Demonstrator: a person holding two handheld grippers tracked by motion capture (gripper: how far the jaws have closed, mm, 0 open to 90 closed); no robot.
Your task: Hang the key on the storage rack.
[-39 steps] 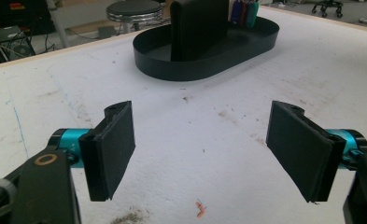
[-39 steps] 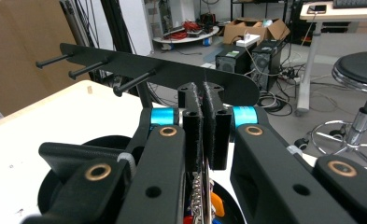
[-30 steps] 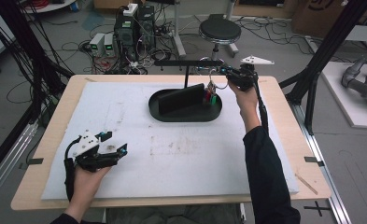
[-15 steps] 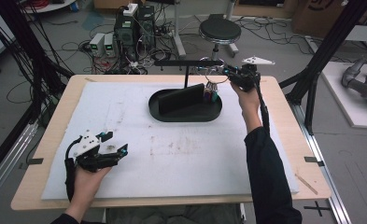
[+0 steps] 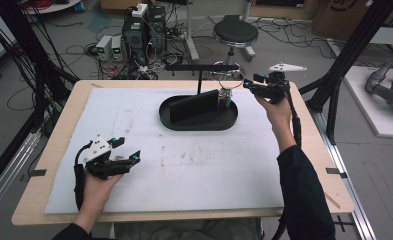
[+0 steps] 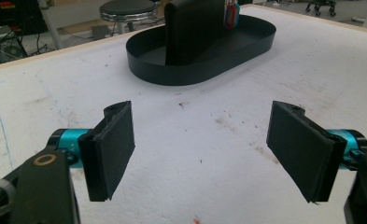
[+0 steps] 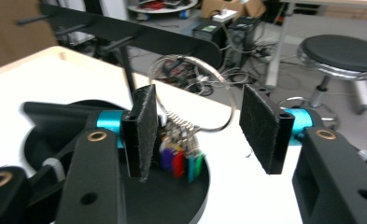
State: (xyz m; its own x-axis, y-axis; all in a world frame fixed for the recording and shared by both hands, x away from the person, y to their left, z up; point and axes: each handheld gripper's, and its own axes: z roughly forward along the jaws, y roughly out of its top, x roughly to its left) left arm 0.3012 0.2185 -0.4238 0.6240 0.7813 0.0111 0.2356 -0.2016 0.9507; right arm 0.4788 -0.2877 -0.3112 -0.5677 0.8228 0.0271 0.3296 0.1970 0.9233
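Since a second ago, my right hand-held gripper has backed off slightly from the key ring, which hangs on the black stand's bar above the black oval tray; its jaws now stand wide apart, holding nothing, with the ring seen between them farther off and the coloured key tags dangling over the tray's right end. Left hand-held gripper hasn't moved, sitting on the white mat of the counter well to the near left of the tray, jaws wide open and empty.
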